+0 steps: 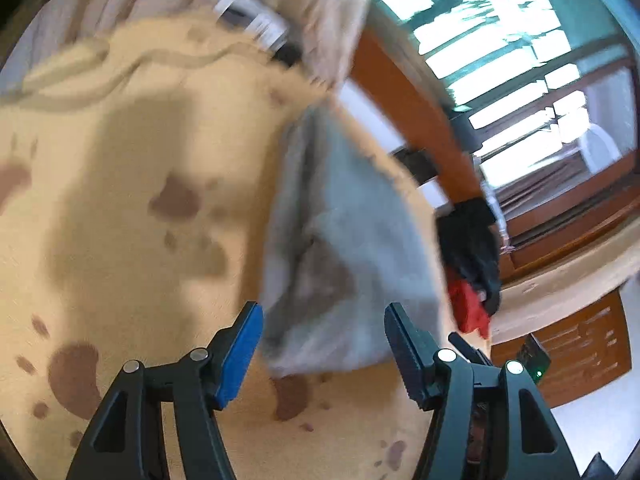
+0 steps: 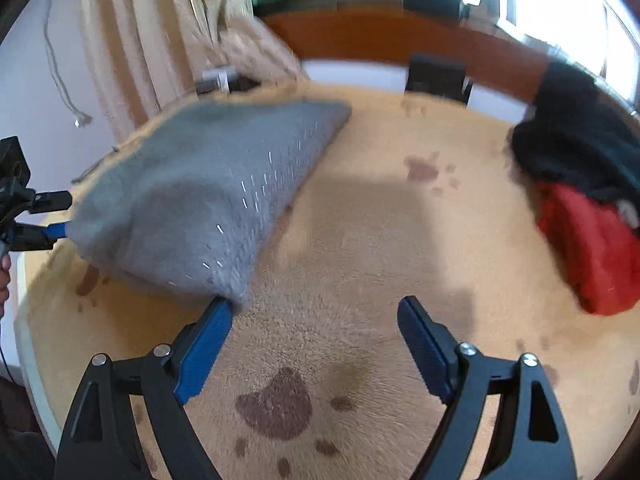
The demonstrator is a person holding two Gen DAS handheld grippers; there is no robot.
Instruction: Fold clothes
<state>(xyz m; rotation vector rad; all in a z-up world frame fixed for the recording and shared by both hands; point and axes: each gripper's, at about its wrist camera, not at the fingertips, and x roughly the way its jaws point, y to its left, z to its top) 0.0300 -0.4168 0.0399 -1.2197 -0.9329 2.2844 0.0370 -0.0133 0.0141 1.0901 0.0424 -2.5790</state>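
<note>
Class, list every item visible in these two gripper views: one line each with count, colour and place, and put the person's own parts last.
Grey folded garment: one, grey with short white dashes, on the blanket's left half.
Black garment: one, black, piled at the blanket's far right.
Red garment: one, red, under the black one.
Tan fleece blanket: one, tan with brown paw prints, covering the bed.
Cream curtain: one, cream, hanging far left.
Wooden headboard: one, orange-brown, behind the bed.
Left gripper: one, black with a blue pad, open, around the grey garment's near edge.
Right gripper: one, black with blue pads, open, over the blanket.
</note>
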